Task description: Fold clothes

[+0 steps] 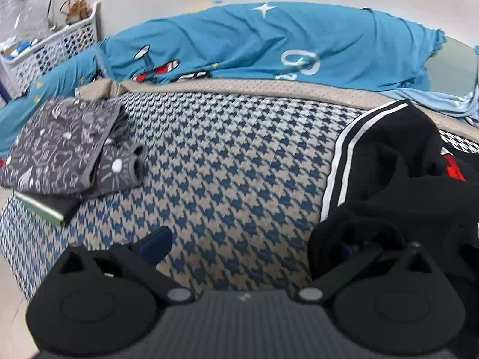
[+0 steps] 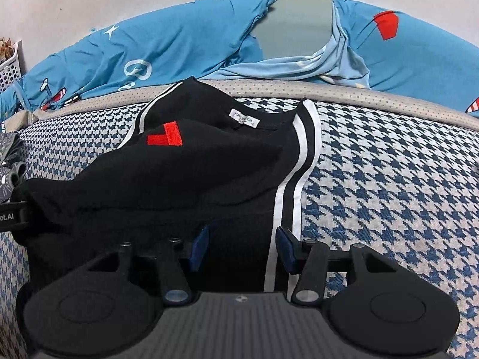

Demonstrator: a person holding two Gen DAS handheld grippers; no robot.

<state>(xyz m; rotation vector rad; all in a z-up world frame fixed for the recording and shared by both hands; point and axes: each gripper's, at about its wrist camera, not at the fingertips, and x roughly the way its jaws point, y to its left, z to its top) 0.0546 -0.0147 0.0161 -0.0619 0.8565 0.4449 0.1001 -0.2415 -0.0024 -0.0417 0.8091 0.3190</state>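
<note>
Garment: black top w/ white side stripes point(image 2: 209, 161), red patch, lies bunched on houndstooth bed cover point(image 2: 389, 179), lower edge raised toward both claws. Right gripper point(image 2: 242, 248): blue pads either side of striped hem, fabric between, looks clamped. Left gripper point(image 1: 254, 245): jaws wide apart; right finger buried in black cloth, grip unclear. Folded grey printed clothes point(image 1: 60, 146) at left; blue quilt point(image 1: 269, 45) behind.
</note>
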